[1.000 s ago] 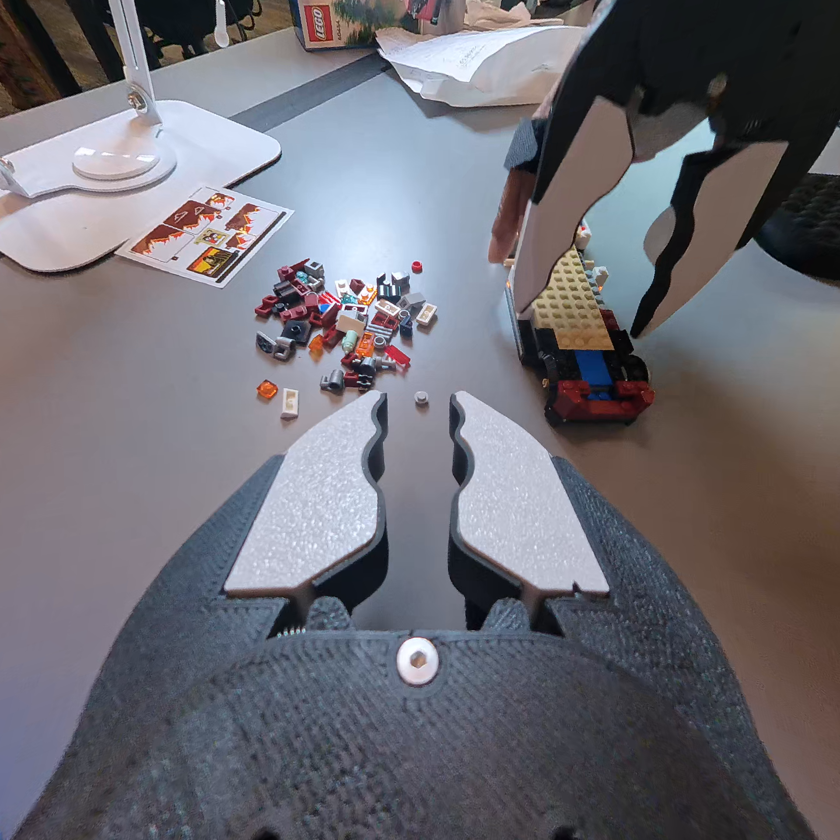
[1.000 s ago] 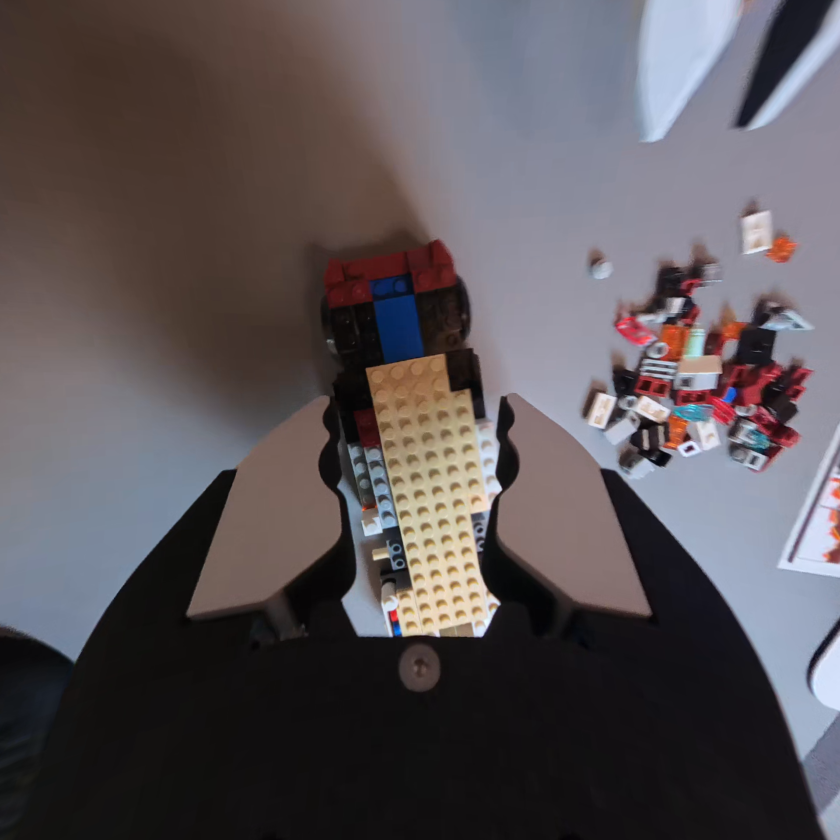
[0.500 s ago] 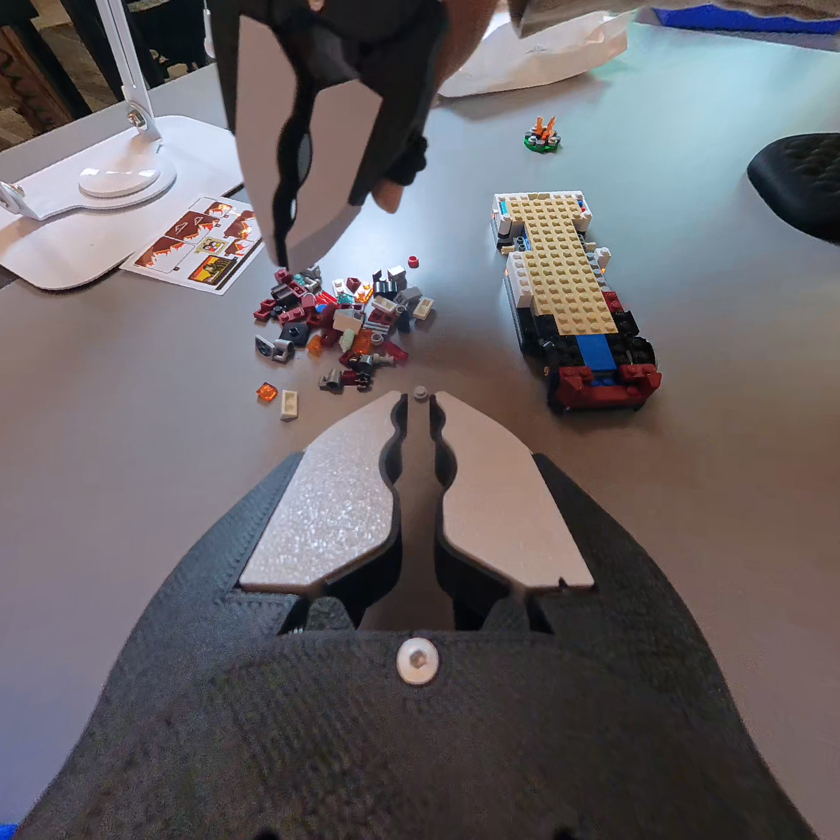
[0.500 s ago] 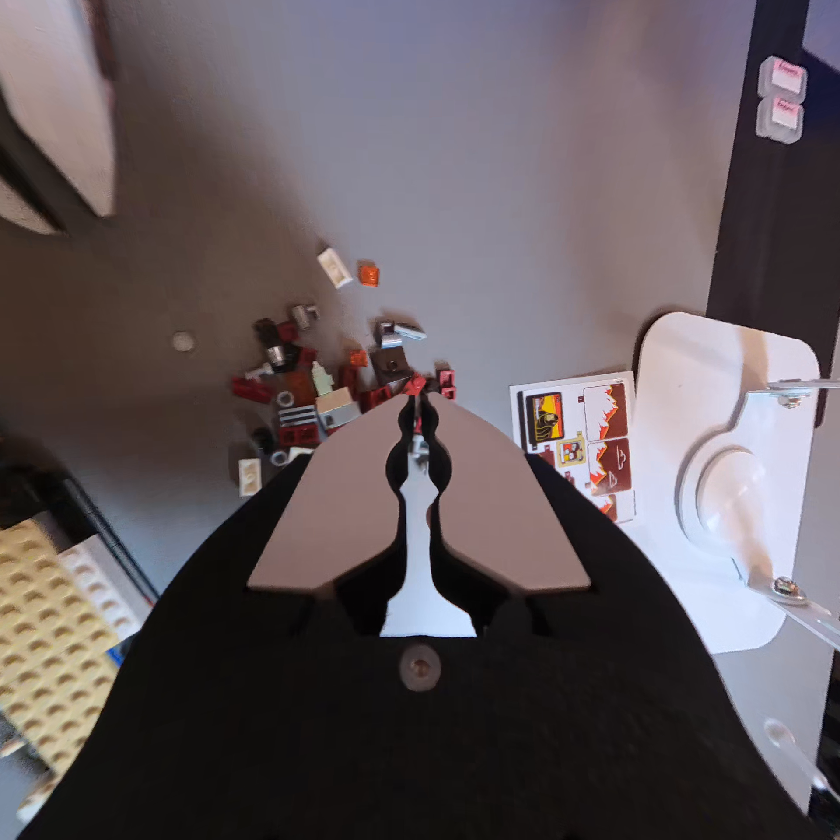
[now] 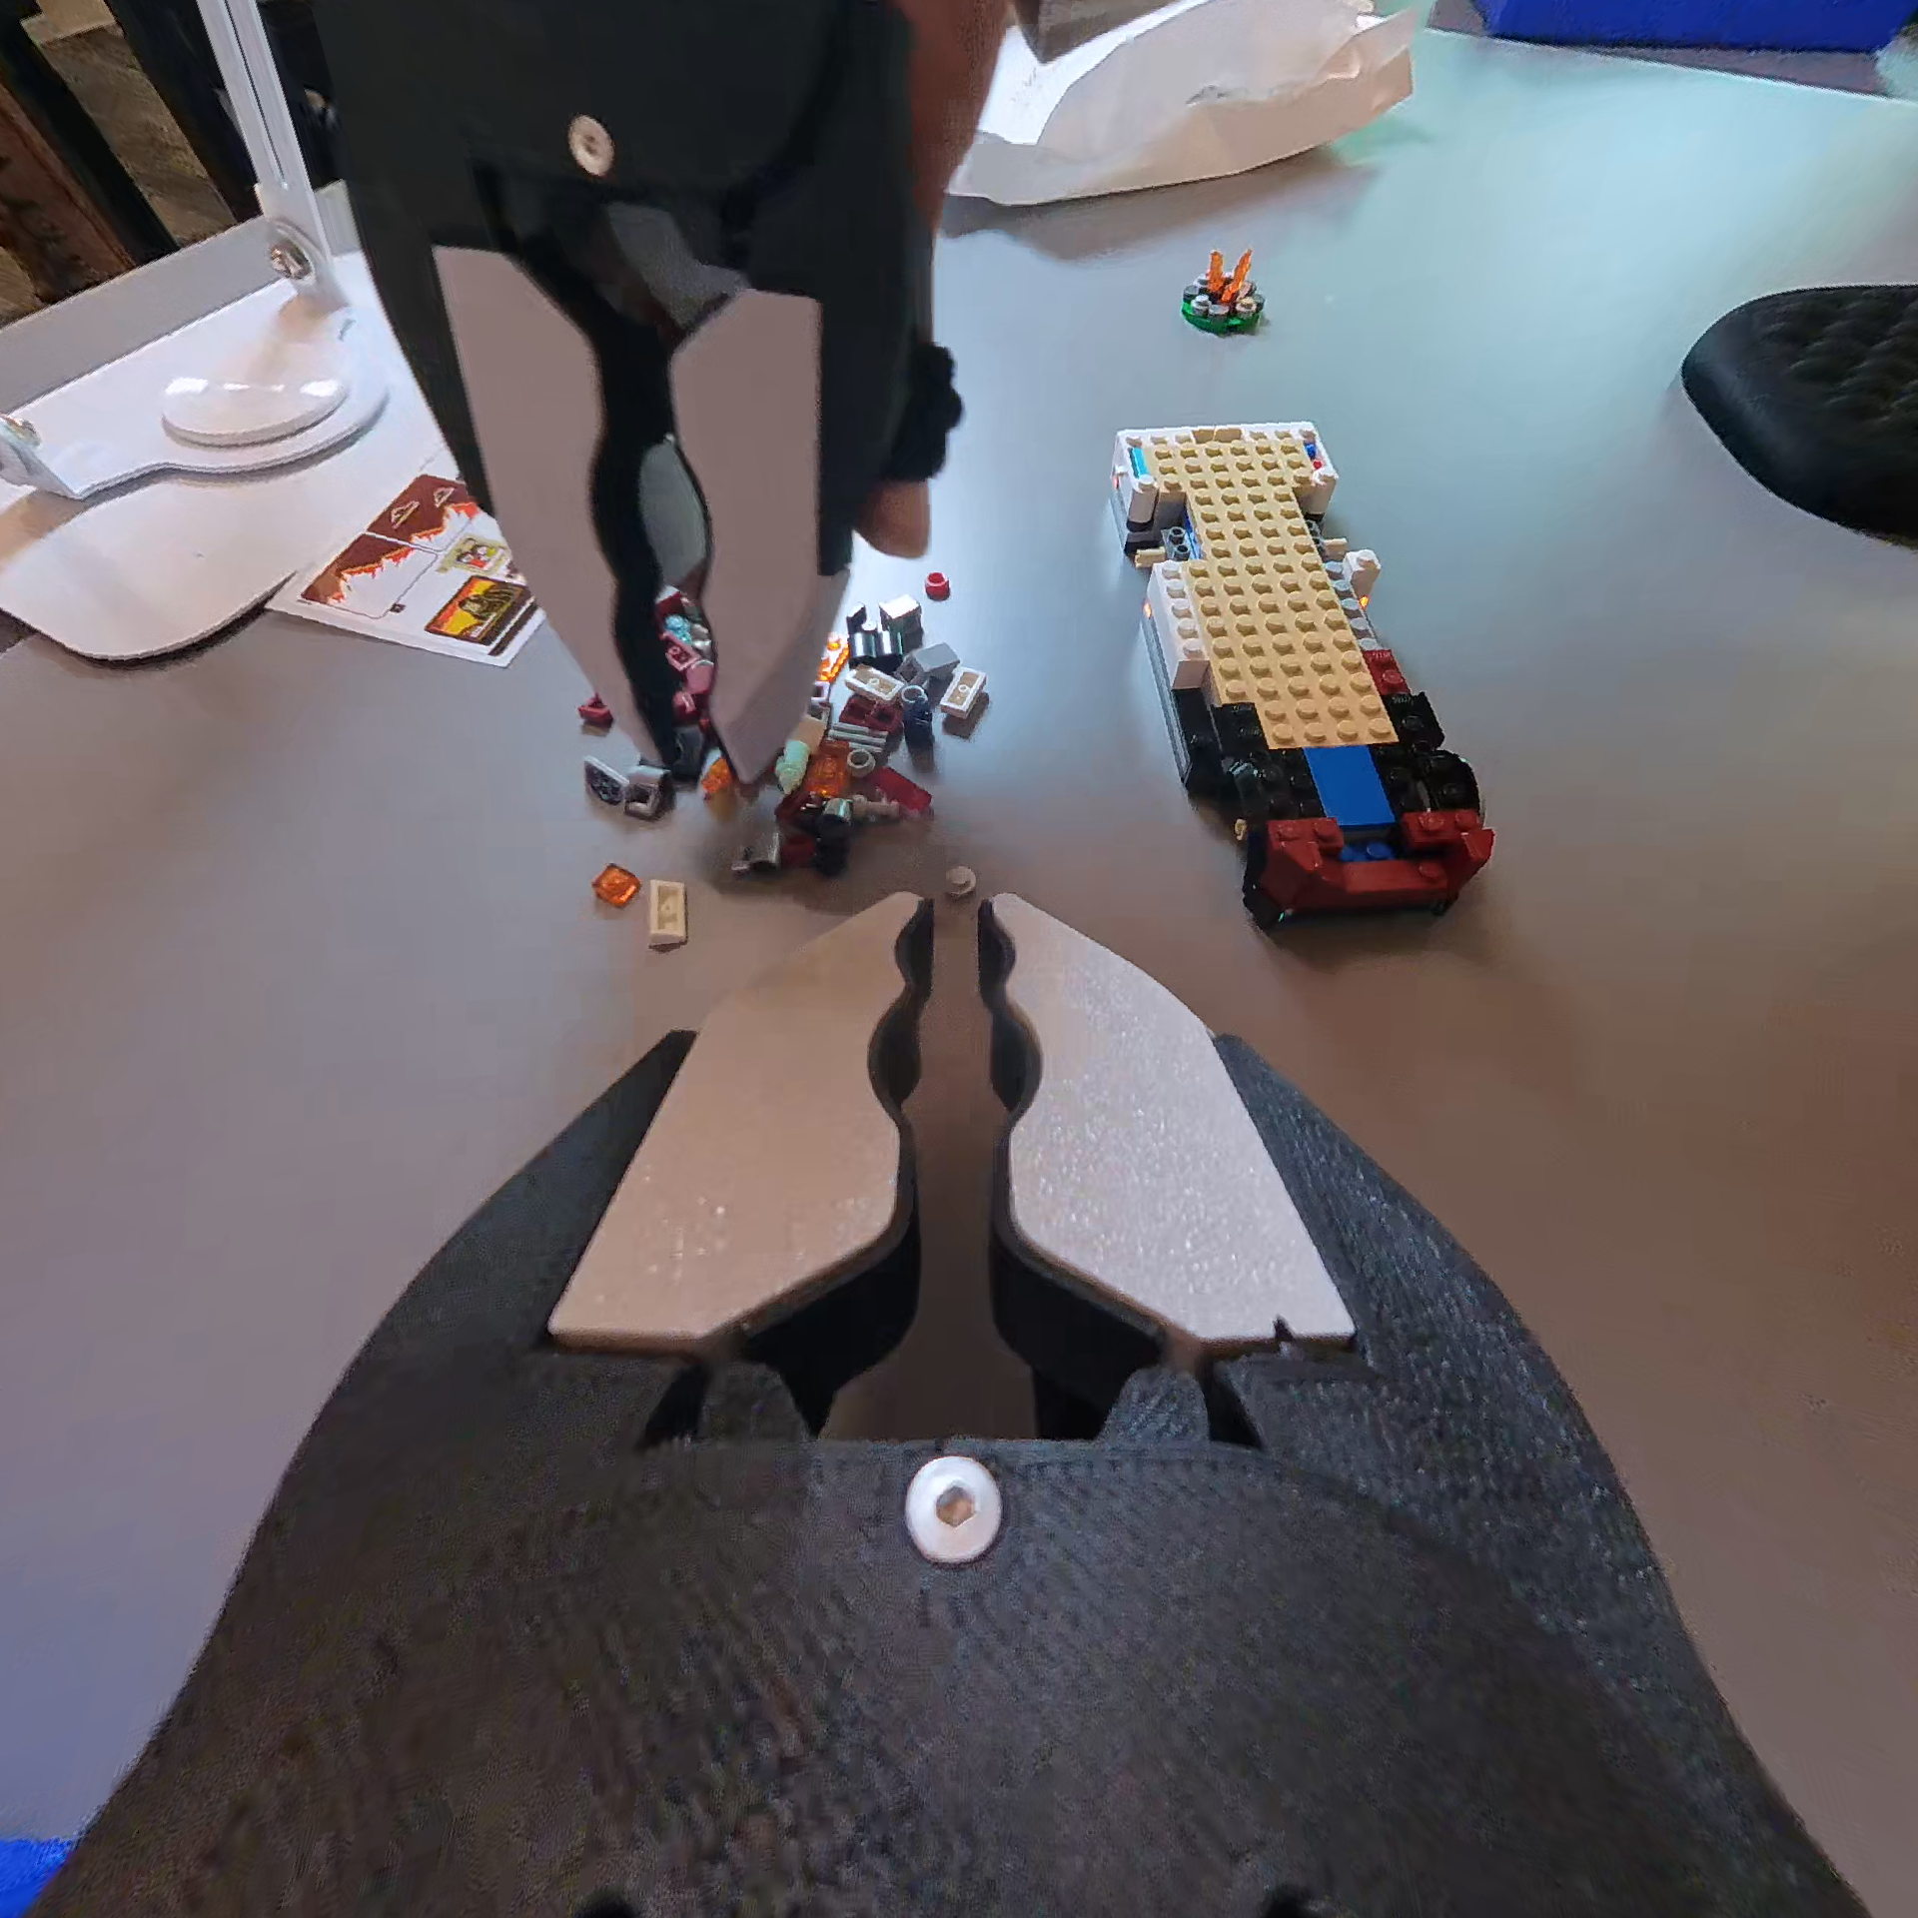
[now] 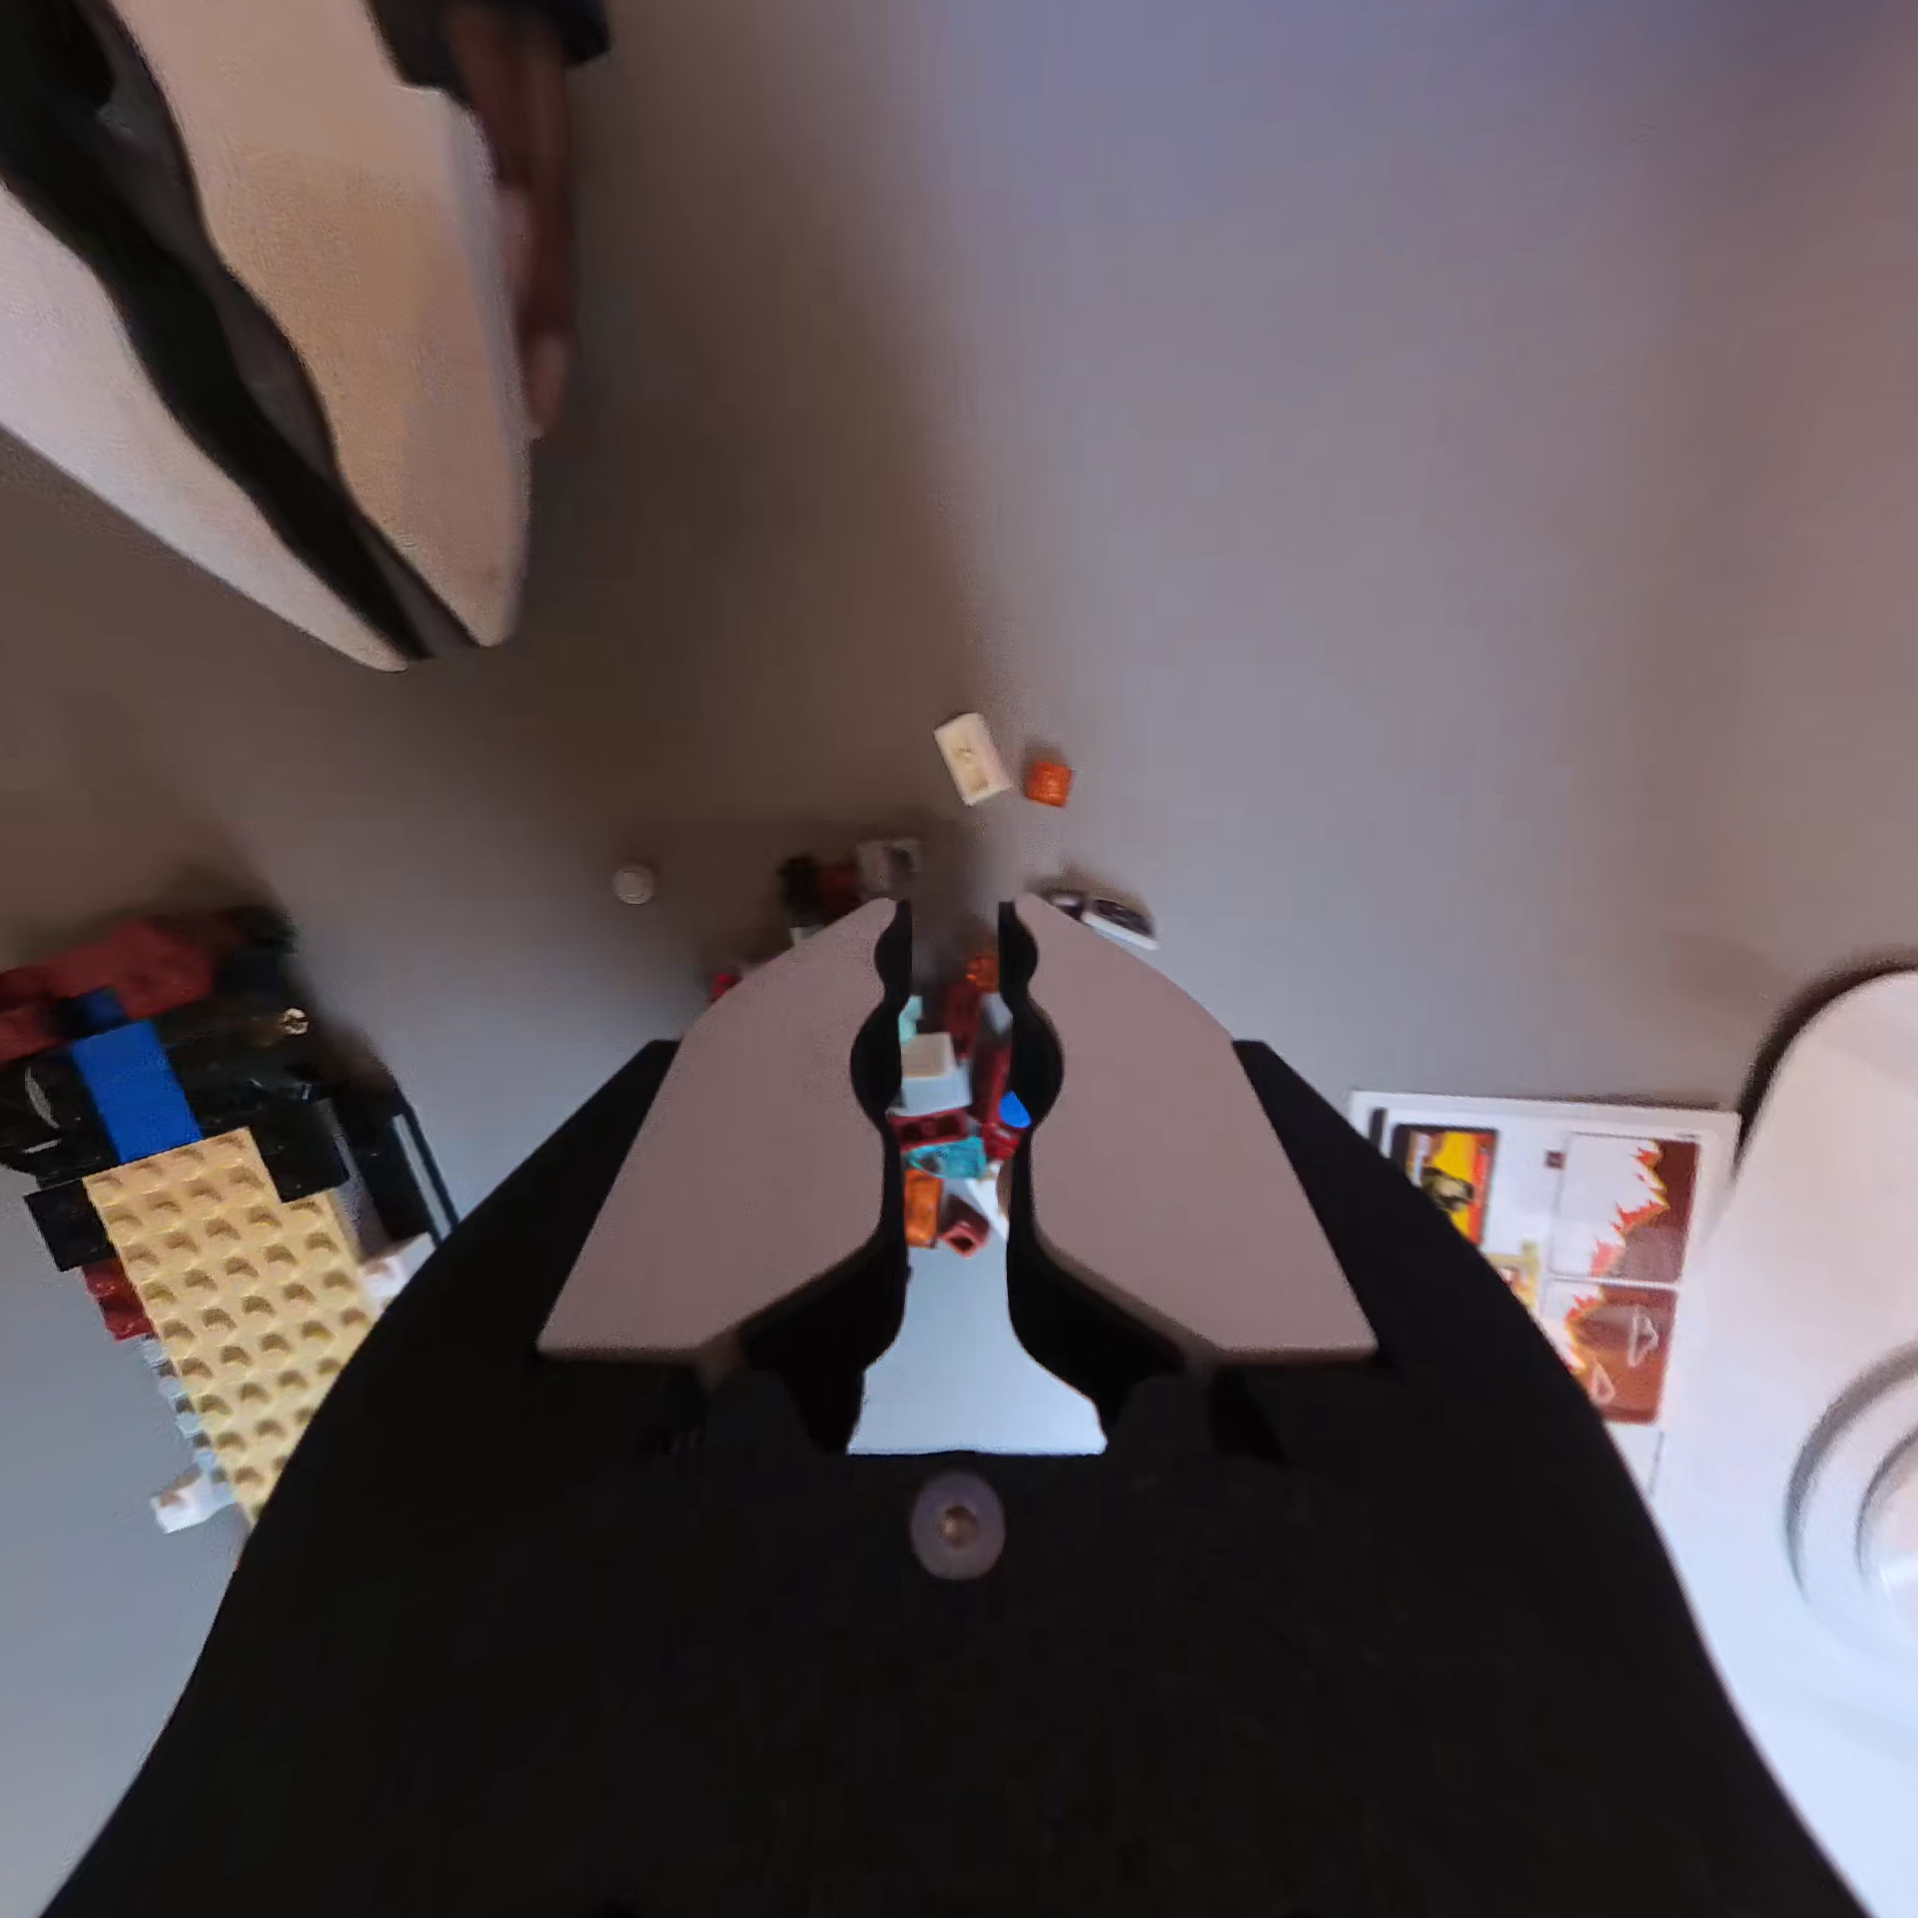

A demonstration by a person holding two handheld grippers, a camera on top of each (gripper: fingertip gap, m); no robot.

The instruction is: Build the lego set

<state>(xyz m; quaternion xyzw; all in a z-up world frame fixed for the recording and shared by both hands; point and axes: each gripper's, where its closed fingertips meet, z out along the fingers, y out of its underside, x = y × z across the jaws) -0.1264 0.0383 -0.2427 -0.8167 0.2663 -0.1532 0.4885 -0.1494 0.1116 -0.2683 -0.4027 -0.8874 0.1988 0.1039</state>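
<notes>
Two grippers point(image 5: 956, 905) point(image 6: 955, 905) — open, over loose bricks point(image 5: 830, 727)

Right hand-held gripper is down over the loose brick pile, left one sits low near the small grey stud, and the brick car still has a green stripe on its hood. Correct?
Not quite: the stripe on the brick car is blue, not green, as the left wrist view shows. The rest holds: the right hand-held gripper is over the brick pile, and the left hand-held gripper sits near the grey stud.
</notes>
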